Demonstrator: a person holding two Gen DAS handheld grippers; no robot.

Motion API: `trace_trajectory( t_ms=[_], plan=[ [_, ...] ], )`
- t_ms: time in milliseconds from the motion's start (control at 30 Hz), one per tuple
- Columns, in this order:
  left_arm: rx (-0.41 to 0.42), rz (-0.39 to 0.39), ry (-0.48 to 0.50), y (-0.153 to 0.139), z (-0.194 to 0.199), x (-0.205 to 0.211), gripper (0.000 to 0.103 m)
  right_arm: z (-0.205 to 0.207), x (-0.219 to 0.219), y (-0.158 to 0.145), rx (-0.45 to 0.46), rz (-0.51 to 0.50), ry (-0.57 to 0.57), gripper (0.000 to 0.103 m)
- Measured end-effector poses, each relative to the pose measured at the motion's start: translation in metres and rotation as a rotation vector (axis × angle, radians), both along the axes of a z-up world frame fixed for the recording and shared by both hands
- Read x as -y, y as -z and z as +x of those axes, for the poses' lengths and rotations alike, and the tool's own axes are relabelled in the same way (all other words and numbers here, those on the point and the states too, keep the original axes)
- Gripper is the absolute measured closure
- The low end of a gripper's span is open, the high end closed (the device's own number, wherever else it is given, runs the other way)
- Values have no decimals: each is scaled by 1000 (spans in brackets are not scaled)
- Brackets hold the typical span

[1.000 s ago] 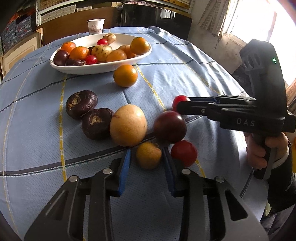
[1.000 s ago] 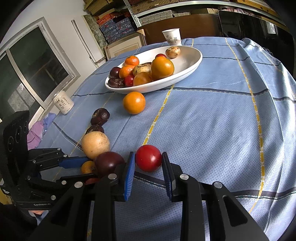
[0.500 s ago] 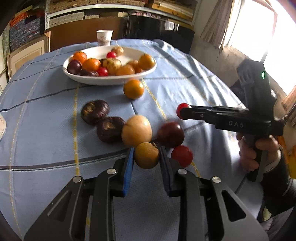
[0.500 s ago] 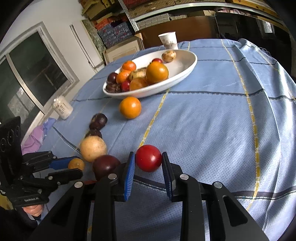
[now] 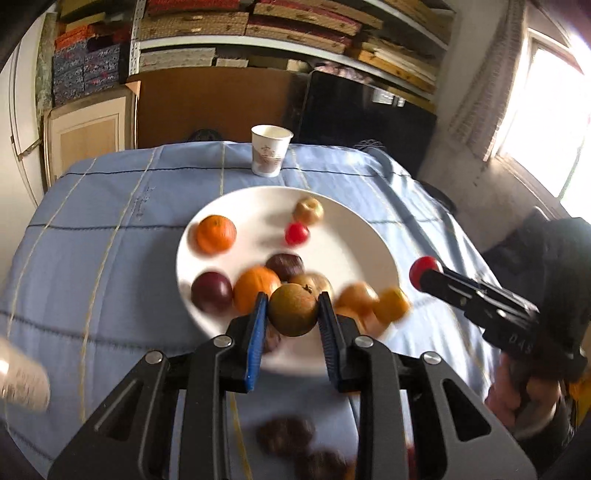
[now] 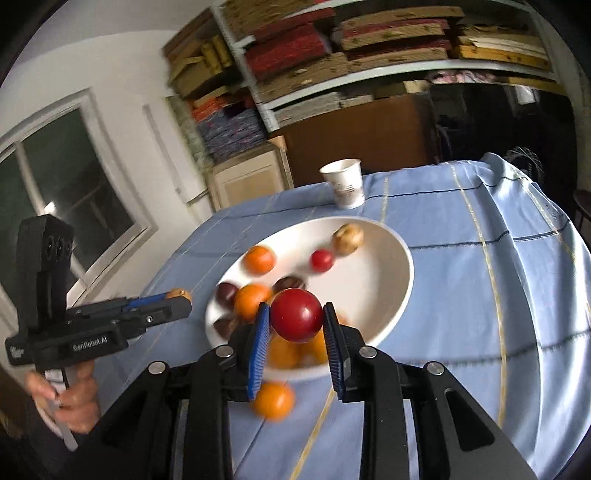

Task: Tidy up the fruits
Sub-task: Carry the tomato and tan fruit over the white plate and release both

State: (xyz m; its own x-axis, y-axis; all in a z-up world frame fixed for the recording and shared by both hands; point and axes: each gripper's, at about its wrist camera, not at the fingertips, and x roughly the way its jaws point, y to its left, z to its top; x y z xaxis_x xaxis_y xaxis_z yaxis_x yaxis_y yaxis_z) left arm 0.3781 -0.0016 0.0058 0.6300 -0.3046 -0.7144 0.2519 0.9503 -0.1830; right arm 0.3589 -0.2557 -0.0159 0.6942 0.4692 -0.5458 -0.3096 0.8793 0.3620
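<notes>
both grippers rose over the bowl [image 5: 373, 236] — left gripper [image 5: 291, 314] pinches brown fruit [image 5: 292, 310], right gripper [image 6: 297, 317] red fruit [image 6: 297, 315].

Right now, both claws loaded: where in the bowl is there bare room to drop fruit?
Free: the right side of the white bowl, bare from the small red fruit and tan fruit across to the right rim. Also a smaller patch between the far orange and that red fruit. Crowded: the near-left side, where oranges and dark fruits bunch against the rim.

White paper cup [image 5: 270, 155] on blue checked tablecloth [image 5: 110, 229]; stacked shelves [image 5: 288, 29] behind.
</notes>
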Motion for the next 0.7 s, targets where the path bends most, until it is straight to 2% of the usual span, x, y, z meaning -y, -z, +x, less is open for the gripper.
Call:
trace_trajectory(
  t_ms=[167,200,233,267,300,367,433,500,633,700],
  plan=[
    [-35,-3,-11,17,45,10,76,42,2,26,-62,22,28,72],
    [-41,-5,-17,19,51,12,67,45,3,28,-64,29,32,71],
    [-46,-9,-28,19,54,11,53,46,4,28,-65,39,30,62],
    [-48,-17,-40,17,55,9,30,43,6,26,-59,51,27,59],
    [-32,-41,-52,13,49,6,23,39,6,24,-51,51,24,59],
    [-4,-55,-44,3,32,0,21,27,7,17,-26,32,8,59],
    [15,-48,-53,-4,15,-6,18,13,9,11,-5,9,-2,50],
    [51,-47,-78,-10,-12,-14,8,-6,9,9,15,-20,-13,47],
    [77,-25,-140,-2,-61,-27,5,-36,11,20,-20,-23,-50,45],
    [54,-68,-158,11,-85,-37,5,-54,7,32,-56,-20,-108,45]
  ],
)
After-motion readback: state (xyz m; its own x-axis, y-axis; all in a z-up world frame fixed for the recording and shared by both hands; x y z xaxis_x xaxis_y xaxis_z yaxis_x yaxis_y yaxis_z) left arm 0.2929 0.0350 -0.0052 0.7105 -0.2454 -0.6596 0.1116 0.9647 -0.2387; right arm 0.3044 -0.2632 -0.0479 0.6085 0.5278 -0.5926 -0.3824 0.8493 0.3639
